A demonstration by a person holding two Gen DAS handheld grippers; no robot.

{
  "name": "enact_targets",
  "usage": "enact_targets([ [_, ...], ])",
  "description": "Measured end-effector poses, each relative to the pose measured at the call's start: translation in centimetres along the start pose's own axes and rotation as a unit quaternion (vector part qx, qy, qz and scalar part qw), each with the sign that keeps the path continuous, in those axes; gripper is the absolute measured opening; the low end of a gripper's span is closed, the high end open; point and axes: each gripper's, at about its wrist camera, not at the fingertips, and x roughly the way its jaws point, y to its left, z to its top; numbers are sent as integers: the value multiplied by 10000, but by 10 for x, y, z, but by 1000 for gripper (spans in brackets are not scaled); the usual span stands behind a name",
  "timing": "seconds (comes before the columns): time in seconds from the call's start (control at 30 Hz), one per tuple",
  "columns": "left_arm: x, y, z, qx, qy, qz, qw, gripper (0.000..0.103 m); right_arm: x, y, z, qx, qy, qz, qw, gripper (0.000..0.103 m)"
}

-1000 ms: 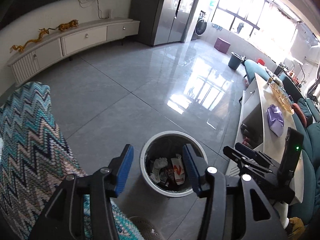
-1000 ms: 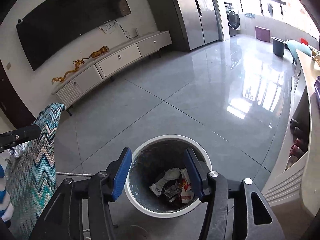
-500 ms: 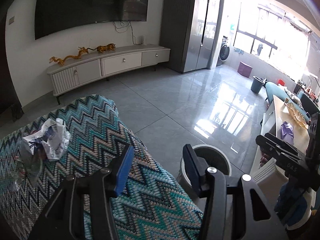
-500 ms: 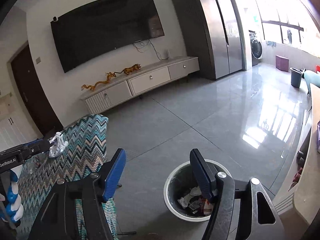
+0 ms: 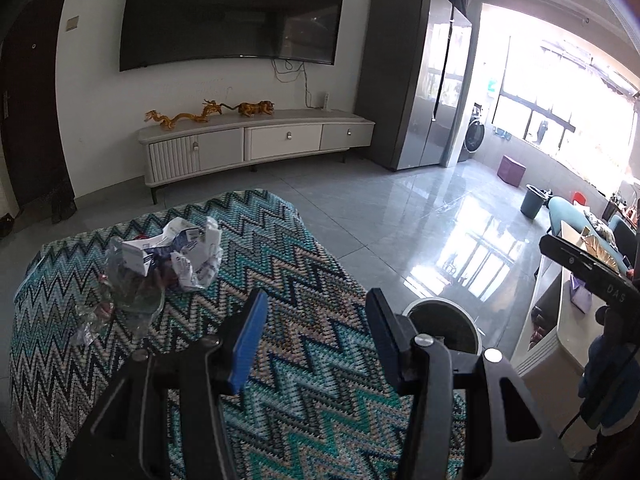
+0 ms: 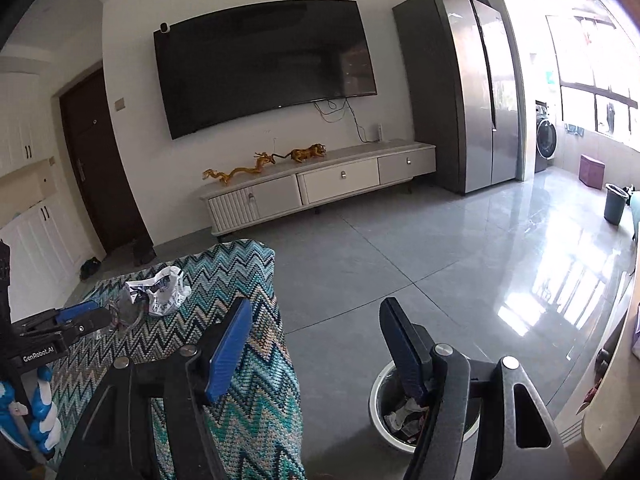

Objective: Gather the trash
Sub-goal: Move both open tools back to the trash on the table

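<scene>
Crumpled white paper (image 5: pixel 188 252) and a clear plastic wrapper (image 5: pixel 124 300) lie together on a surface covered by a teal zigzag cloth (image 5: pixel 312 264). My left gripper (image 5: pixel 316 332) hovers open over the cloth, to the right of and nearer than the trash, with nothing between its blue pads. The white-rimmed bin (image 5: pixel 444 308) stands on the floor right of the cloth. In the right wrist view my right gripper (image 6: pixel 316 340) is open and empty between the cloth (image 6: pixel 240 276) and the bin (image 6: pixel 378 404), which holds scraps. The paper (image 6: pixel 160 288) lies far left, by my left gripper (image 6: pixel 102 318).
A long white TV cabinet (image 5: pixel 260 140) with gold figurines and a wall TV stand across the grey tiled floor. A tall fridge (image 5: pixel 420 92) is at the back right. A low table (image 5: pixel 560 320) flanks the bin on the right; a grey bucket (image 5: pixel 534 200) stands farther off.
Both views have swung up and left, from looking down into the bin to the cloth-covered surface with the trash. The right jaws have widened a little. The left jaws have kept their gap.
</scene>
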Motion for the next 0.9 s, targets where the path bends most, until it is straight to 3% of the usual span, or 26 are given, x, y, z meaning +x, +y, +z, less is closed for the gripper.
enact_targets([
  [0.43,-17,123,-34,-713,-99,622,9955,49,40,80,7,-574,341,540,9963,64],
  [0.77,6,210,-49,-1163,202,1056,9874,50,108,131,4,-817,915,1042,9870,64],
  [0.9,27,231,-51,-1197,353,1115,9859,60,143,149,2,-897,1132,1192,9823,64],
])
